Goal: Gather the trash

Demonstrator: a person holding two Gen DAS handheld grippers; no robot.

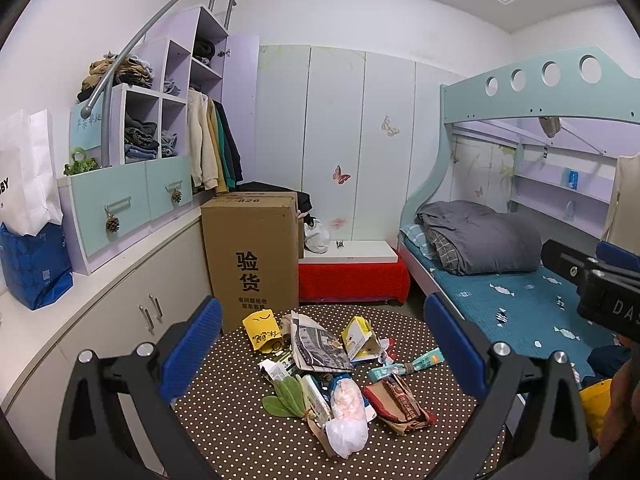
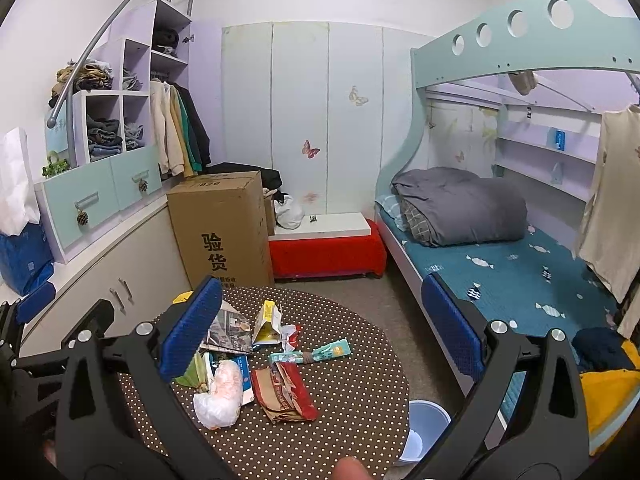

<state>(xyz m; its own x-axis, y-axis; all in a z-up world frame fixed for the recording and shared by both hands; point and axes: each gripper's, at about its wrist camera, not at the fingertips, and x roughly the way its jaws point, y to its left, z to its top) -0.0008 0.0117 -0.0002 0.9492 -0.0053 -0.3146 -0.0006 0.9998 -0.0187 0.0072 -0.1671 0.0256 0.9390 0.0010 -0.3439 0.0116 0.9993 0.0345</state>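
Both the left hand-held gripper (image 1: 322, 360) and right hand-held gripper (image 2: 320, 332) hang wide and empty above the surface (image 1: 248, 444), apparently poised to choose among the litter (image 1: 320, 360) ahead.

1. Left gripper (image 1: 322, 354): black frame with triangular cut-outs in each arm; a pair of silver round-head screws sits at the top of each arm.
2. Left fingers (image 1: 192, 354): flat blue pads with fine ribbing, one inboard of each screw pair.
3. Right gripper (image 2: 320, 330): same build, with black frame, silver screws and cut-outs.
4. Right fingers (image 2: 192, 326): ribbed blue pads inboard of the screws.
5. In the left wrist view, the right gripper body shows white lettering "DA", cut off at the frame edge.
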